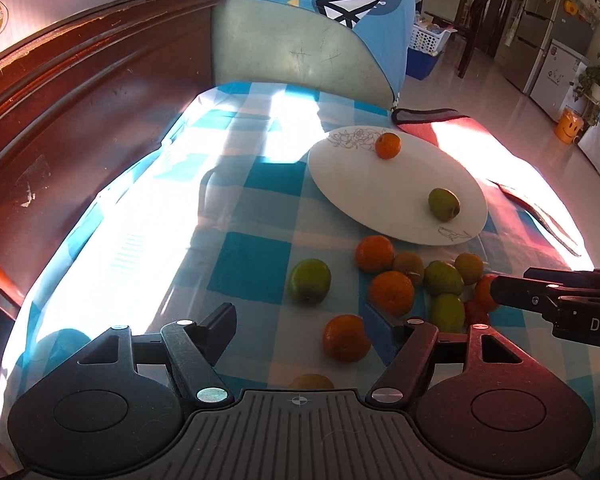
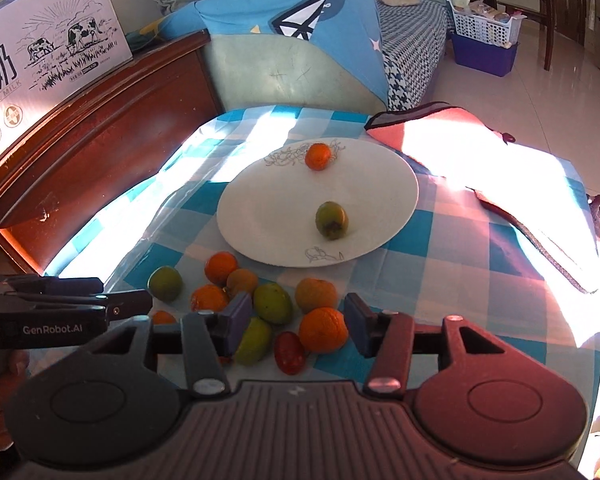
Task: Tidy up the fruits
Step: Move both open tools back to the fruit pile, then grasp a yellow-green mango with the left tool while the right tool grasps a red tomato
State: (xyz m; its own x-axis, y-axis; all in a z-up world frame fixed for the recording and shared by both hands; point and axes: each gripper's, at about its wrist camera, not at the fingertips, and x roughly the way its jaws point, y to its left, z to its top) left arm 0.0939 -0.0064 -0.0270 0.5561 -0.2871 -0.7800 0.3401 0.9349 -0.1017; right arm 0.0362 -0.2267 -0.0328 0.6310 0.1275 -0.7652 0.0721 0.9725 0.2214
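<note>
**Both hands over the loose pile, between picks: two fruits plated, the rest to go**

Table with blue-and-white checked cloth (image 2: 452, 240) carries everything. Round white plate with line-drawn flowers (image 2: 268, 208) sits past the pile and holds one small orange mandarin (image 2: 318, 156) and one green-brown fruit (image 2: 332, 220), apart from each other. Loose pile of mandarins and green fruits (image 2: 272, 304) lies on the cloth just in front of the plate's near rim.

Step, as I read it: reaching for the next pick, nothing carried.

Right gripper (image 2: 296, 324): fingers partly spread, empty. Big orange mandarin (image 2: 323, 330) sits in the gap nearer the right finger, a small red oval fruit (image 2: 289, 353) beside it, a green one against the left finger. Next move: settle on one fruit and keep the neighbours out of the gap, or two get pinched.

Left gripper (image 1: 300, 328): fingers wide, empty. Orange mandarin (image 1: 346, 338) lies between them toward the right finger; lone green apple-like fruit (image 1: 310, 281) is just ahead.
</note>
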